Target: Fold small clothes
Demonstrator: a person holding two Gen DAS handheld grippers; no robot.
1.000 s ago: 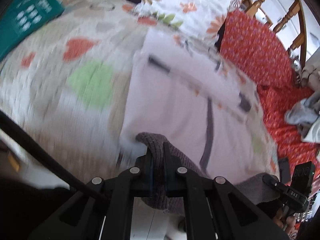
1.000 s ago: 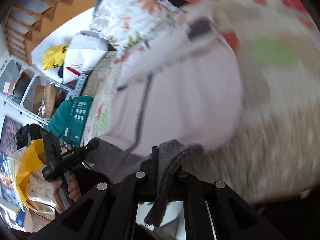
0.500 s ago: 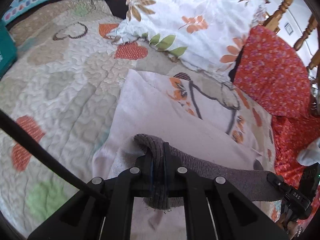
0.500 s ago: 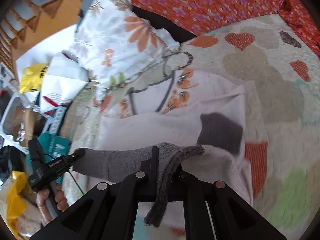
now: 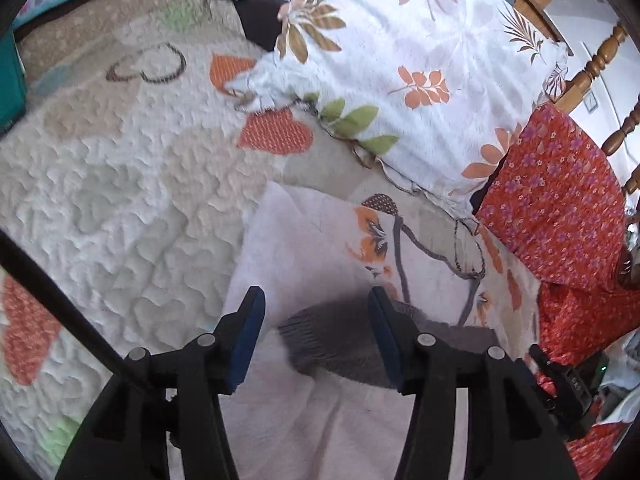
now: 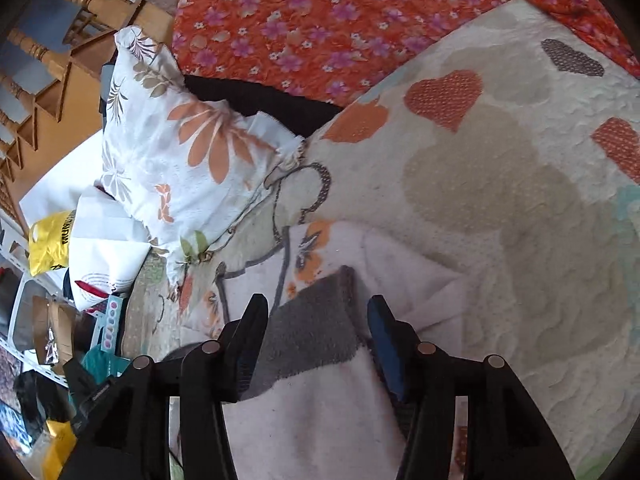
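Observation:
A small white fleece garment with orange flowers and a grey knit hem lies folded over on the quilted bed. My left gripper hangs just above it, jaws opening, the grey hem lying loose between the fingers without pressing on the pads. In the right wrist view the same garment shows a grey patch under my right gripper, whose jaws are opening too, with nothing clamped. The right gripper's black body shows at the lower right of the left wrist view.
The quilt with heart patches covers the bed. A floral pillow lies beyond the garment, a red flowered cloth to its right. Wooden bedposts stand behind. Bags and shelves crowd the bedside.
Both grippers carried the grey hem across the garment toward the pillow, folding it over, then let go. Their jaws went from shut on the hem to open.

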